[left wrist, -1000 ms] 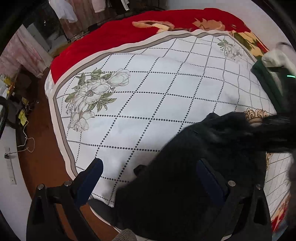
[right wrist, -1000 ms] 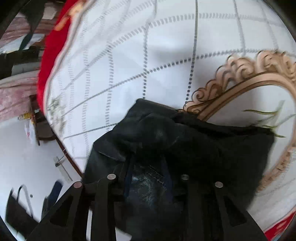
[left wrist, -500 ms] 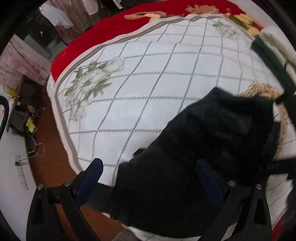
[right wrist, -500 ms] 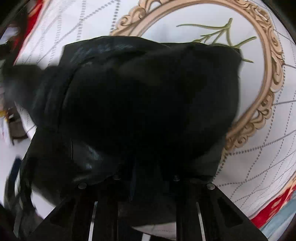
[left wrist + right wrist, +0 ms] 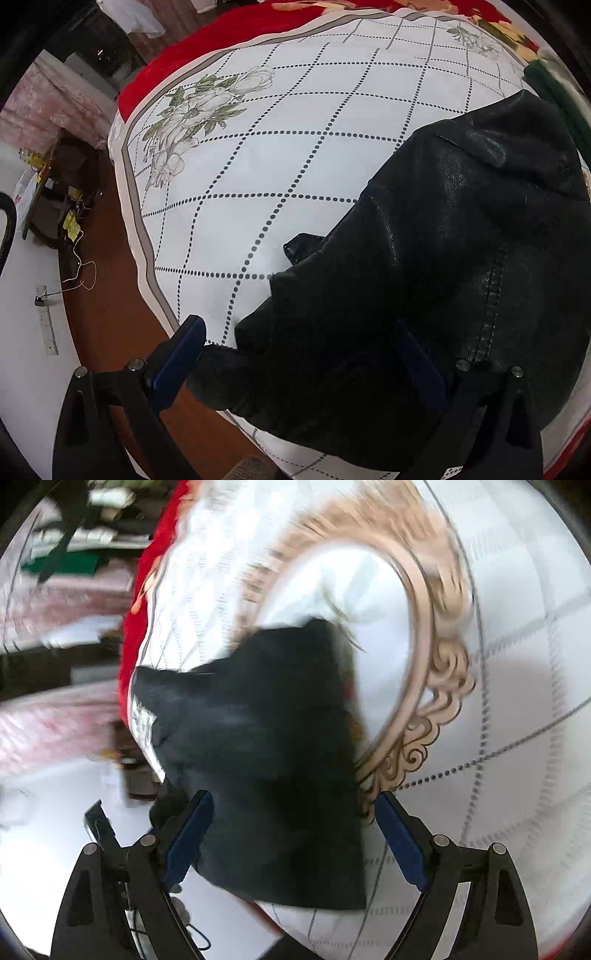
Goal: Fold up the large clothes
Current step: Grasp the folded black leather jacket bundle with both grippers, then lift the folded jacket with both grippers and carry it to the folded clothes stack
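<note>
Your left gripper (image 5: 299,354) hangs with its jaws spread wide over the near edge of the bed, the black jacket (image 5: 424,277) heaped between and ahead of its blue pads (image 5: 177,360) at lower right of the frame. This view is sharp: you can read the jacket's glossy grain and a stitched seam, the sheet (image 5: 295,140) with its dotted lattice and grey flower print at upper left, the red blanket (image 5: 207,51) along the top, and a green-and-white garment (image 5: 554,85) at the far right edge. The brown floor (image 5: 110,295) and a trailing cord (image 5: 79,275) show at left.

Your right gripper (image 5: 291,834) is also spread apart, holding nothing, and its view is smeared by motion. It shows what the left cannot: the gold scrolled oval (image 5: 436,672) printed on the sheet (image 5: 517,627), with the jacket (image 5: 266,757) lying across its left side at centre frame and reaching down between the pads (image 5: 190,834).

Half a second ago the right jaws were closed on the jacket, which filled that frame; they have since let go and drawn back. In the left view the jacket has settled lower and closer, and now hides the oval.
</note>
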Demonstrator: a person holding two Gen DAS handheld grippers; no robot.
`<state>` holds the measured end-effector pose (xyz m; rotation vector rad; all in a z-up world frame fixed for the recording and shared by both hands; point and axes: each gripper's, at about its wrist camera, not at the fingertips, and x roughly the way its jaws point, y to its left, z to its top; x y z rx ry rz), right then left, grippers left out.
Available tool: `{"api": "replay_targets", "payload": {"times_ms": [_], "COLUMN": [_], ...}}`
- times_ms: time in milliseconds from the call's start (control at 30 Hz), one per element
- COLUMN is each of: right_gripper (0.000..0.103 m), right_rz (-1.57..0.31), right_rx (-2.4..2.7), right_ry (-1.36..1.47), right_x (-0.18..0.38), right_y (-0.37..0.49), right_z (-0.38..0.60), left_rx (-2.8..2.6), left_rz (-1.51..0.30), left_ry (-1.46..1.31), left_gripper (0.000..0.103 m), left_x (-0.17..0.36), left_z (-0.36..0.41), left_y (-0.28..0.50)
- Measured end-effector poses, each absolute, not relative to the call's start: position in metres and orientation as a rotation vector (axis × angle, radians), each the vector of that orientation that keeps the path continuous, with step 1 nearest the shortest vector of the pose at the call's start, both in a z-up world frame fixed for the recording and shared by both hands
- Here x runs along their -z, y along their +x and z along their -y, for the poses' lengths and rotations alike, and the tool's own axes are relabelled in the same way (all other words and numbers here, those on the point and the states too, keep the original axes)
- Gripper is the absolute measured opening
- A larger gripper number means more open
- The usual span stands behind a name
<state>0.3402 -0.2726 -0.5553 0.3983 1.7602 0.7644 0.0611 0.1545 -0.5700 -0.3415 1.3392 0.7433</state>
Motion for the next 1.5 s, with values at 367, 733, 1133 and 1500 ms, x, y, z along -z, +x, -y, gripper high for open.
{"api": "replay_targets", "payload": {"times_ms": [367,733,1133,1500], "right_gripper": [0.092,0.081,0.057,0.056], "right_rz": [-1.823,-1.92,-1.779,-1.768], "right_rx": [-1.239,-1.207,-1.146,-1.159], "right_ry": [0.758,0.702,0.961,0.982], "right_x": [0.611,0.642,0.621,0.621], "right_y": [0.318,0.294,0.234,0.247], "right_z": [0.217,0.183,0.206,0.219], "left_rx": [-0.72,-0.699,-0.725,-0.66], "left_rz": [-1.31,-1.27,-1.07,-0.898], "left_ry": [-0.391,-0.531,-0.947,-1.076], "left_gripper": [0.103,0.103,0.103,0.029], "left_x": [0.577,0.578,0.541,0.553], "left_z": [-0.167,-0.18,-0.188,-0.202], "left_y": [0.051,0.039,-0.032,0.026]}}
